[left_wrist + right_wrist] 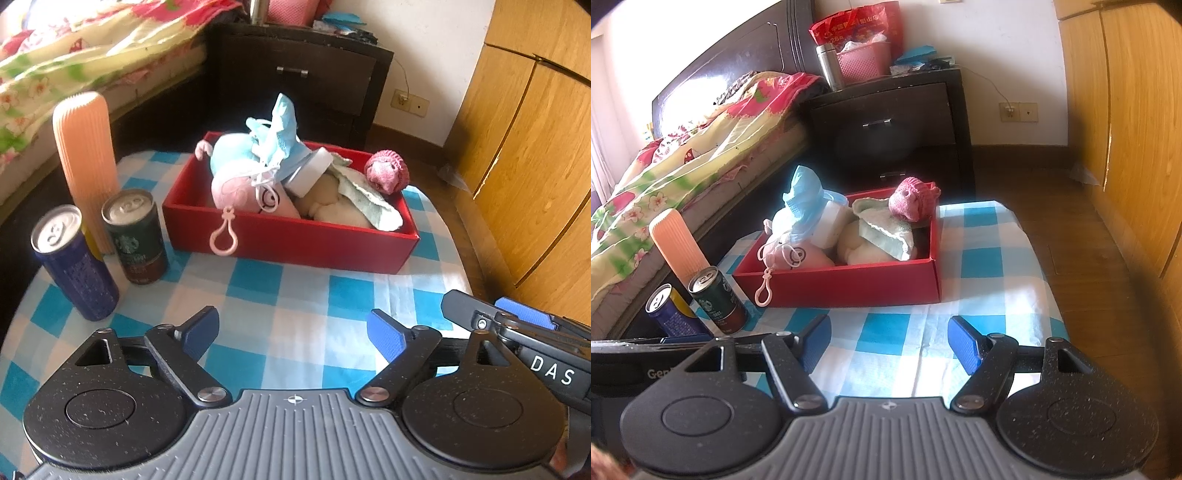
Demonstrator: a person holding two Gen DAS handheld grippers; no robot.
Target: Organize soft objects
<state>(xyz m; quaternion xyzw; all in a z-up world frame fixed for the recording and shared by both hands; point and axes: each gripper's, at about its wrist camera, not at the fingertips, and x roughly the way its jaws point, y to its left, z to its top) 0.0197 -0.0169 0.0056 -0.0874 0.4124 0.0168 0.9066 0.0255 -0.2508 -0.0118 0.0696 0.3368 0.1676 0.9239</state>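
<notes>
A red box [295, 240] [849, 282] stands on the blue-and-white checked table. It holds several soft things: a pink and blue plush [240, 184] [790, 243] with a pink clip loop hanging over the front wall, a blue face mask [284, 125] [805, 192], a cream plush [332, 206] [864, 247], a pale green cloth [365, 195] [886, 229] and a pink knitted ball [386, 171] [912, 197]. My left gripper [293, 336] is open and empty, short of the box. My right gripper [888, 341] is open and empty, also short of it; its fingers show at the right edge of the left wrist view [524, 317].
A tall peach ribbed bottle [86, 162] [677, 243], a blue can [70, 262] [670, 312] and a green can [135, 236] [718, 299] stand at the table's left. A bed is at the left, a dark nightstand [886, 125] behind, wooden cabinets at the right.
</notes>
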